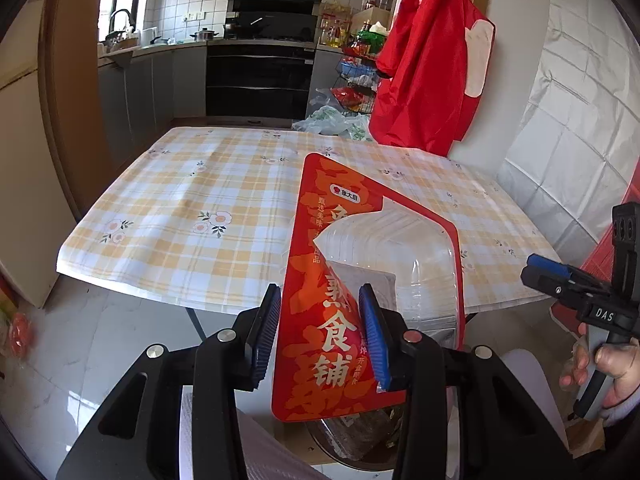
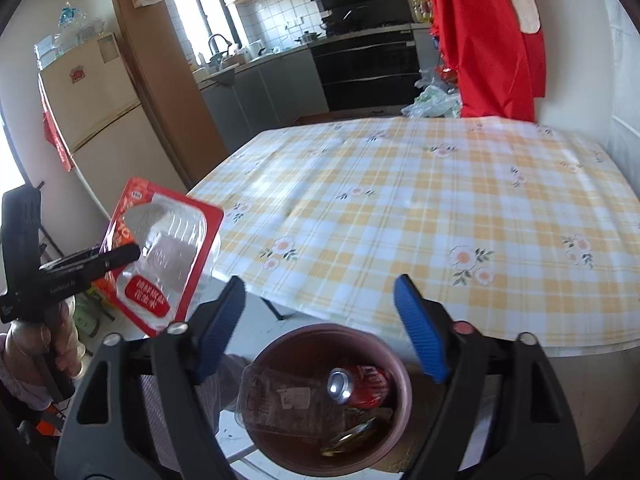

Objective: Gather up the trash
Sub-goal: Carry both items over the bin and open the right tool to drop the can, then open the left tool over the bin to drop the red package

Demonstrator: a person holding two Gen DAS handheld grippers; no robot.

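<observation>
Beyond the checked table (image 2: 440,200), the left gripper (image 1: 320,320) pinches a red food pack (image 1: 340,280) upright, seemingly for dropping into the bin (image 2: 400,408), above which the right gripper (image 2: 320,328) hangs wide open and empty over a can (image 2: 360,386).

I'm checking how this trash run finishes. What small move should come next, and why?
Probably carry the left tongs over the brown bin and let go. They are shut on the red food package, held off to the side, while the right tongs hang open and empty above the bin, where a red can already lies.
</observation>
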